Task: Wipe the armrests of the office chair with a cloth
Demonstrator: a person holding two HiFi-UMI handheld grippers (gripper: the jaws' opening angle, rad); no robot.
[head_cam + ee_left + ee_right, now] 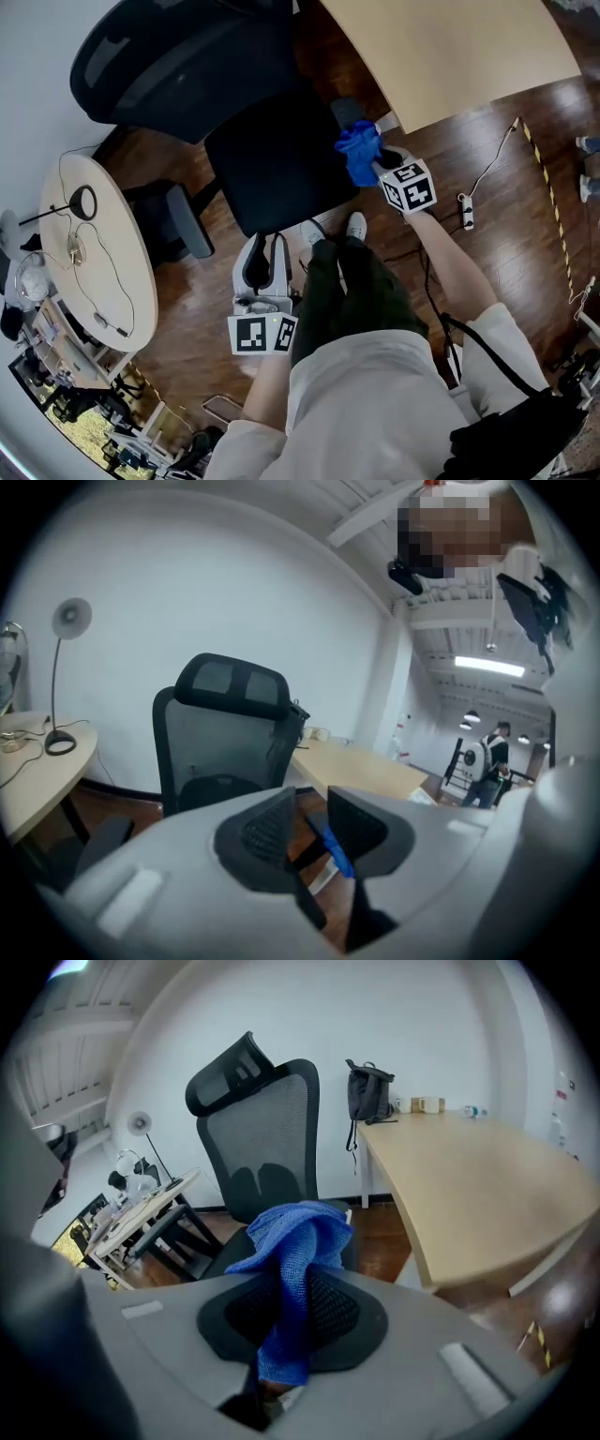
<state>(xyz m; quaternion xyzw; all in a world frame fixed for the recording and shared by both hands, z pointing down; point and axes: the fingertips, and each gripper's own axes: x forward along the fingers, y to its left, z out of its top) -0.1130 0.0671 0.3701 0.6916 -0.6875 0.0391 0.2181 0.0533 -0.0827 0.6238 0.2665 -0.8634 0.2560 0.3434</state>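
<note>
The black office chair (281, 169) stands in front of me, its backrest (178, 66) at the upper left. One grey armrest (186, 220) shows at the seat's left, the other (345, 111) at its right. My right gripper (375, 161) is shut on a bunched blue cloth (357, 150) right beside the right armrest. In the right gripper view the cloth (295, 1241) hangs out between the pads of the right gripper (291, 1312), with the chair (267, 1129) behind it. My left gripper (265, 246) hovers near the seat's front edge. The left gripper (311, 822) is open a narrow gap, with nothing in it.
A beige desk (450, 56) lies close to the chair's right side, with a black backpack (368, 1091) against the wall. A rounded white table (94, 262) with a lamp stands at the left. A cable and power strip (466, 211) lie on the wooden floor. My shoes (356, 225) are under the seat's front.
</note>
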